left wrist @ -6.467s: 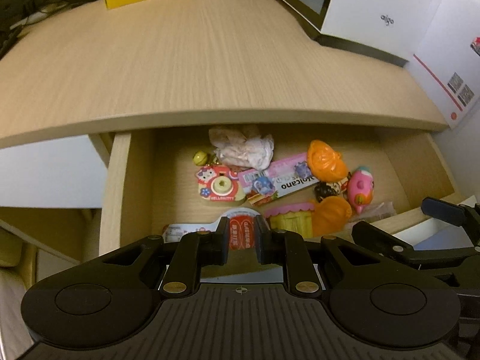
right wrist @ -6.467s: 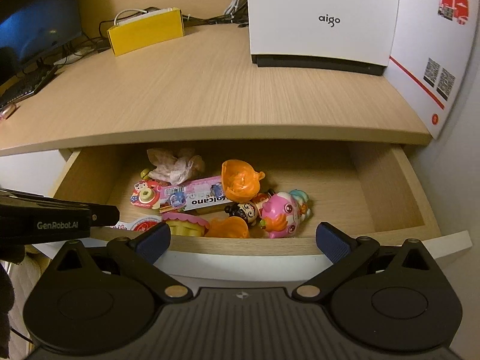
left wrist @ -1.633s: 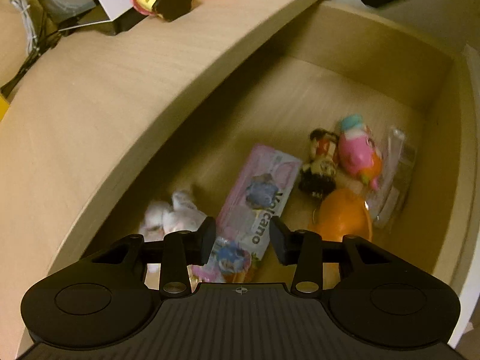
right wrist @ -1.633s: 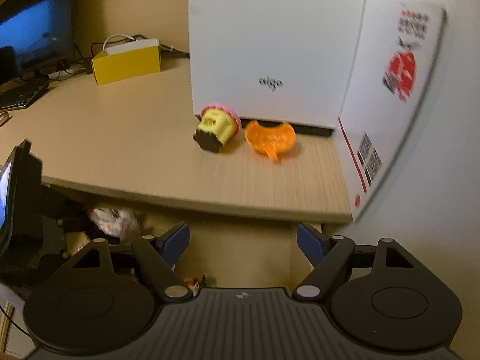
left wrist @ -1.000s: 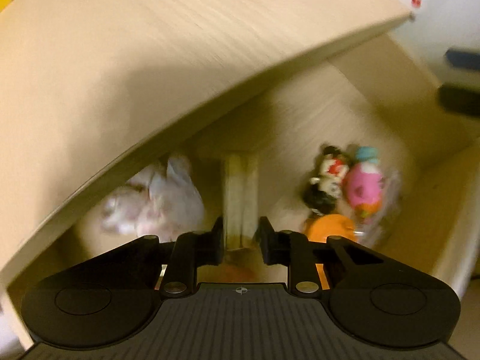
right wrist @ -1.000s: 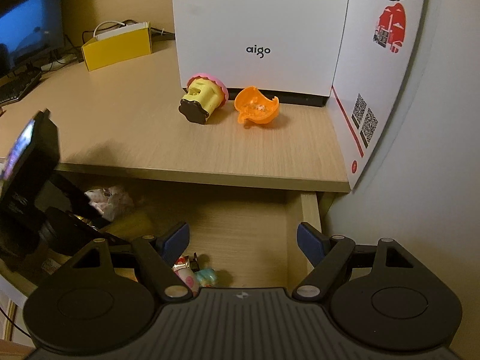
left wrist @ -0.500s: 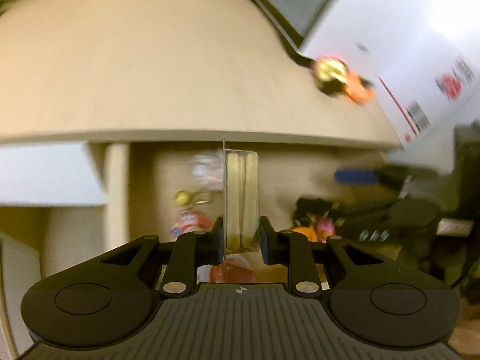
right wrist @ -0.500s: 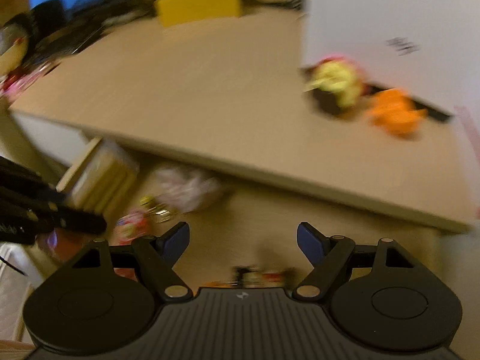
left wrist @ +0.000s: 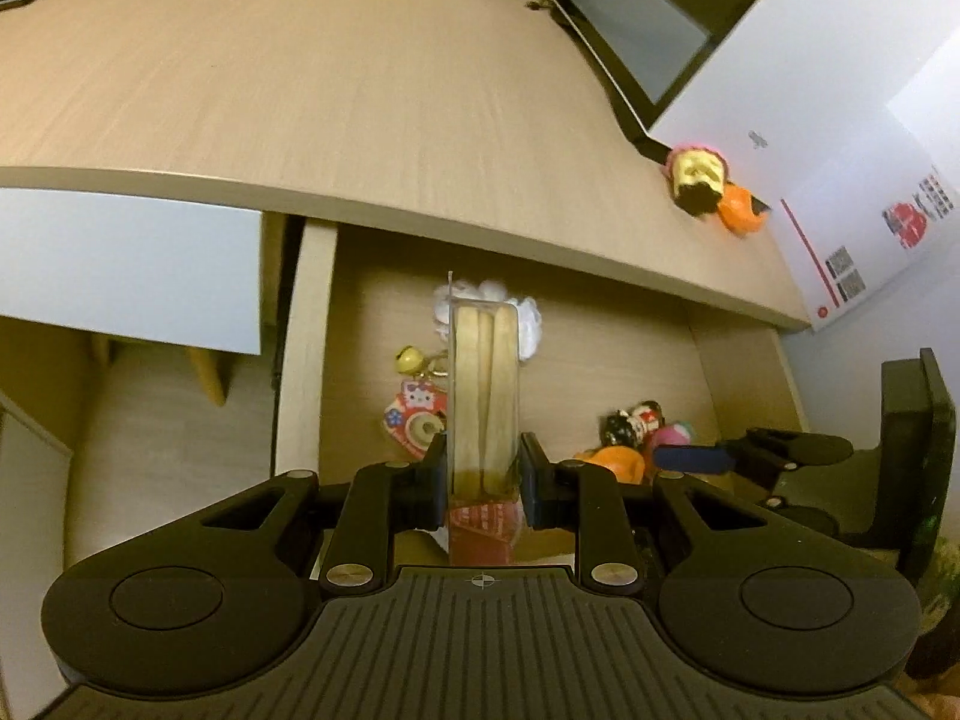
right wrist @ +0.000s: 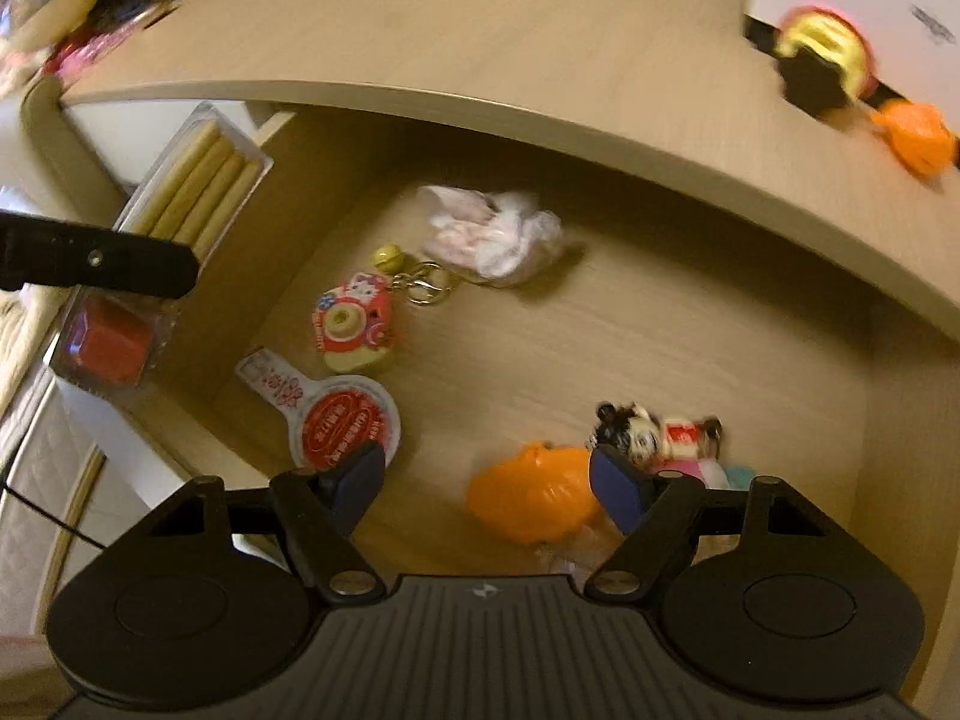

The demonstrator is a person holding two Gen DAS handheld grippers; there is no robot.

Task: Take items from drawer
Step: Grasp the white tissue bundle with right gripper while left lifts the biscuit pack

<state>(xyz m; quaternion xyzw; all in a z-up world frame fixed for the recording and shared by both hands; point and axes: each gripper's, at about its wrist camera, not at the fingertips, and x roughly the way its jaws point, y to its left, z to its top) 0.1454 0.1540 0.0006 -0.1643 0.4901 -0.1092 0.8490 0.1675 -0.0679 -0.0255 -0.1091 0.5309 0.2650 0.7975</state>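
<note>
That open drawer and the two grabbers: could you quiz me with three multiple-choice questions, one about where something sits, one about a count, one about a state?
1. Where is the orange shell in the drawer?
A. between the right gripper's open jaws
B. on the desktop
C. beside the bell

2. How many toys sit on the desktop by the white box?
A. none
B. two
C. five

3. The left gripper is:
A. empty
B. wide open
C. shut on the biscuit-stick pack

A: orange shell lies inside right gripper.
B: cupcake toy and orange half.
C: left gripper clamps biscuit-stick pack.
</note>
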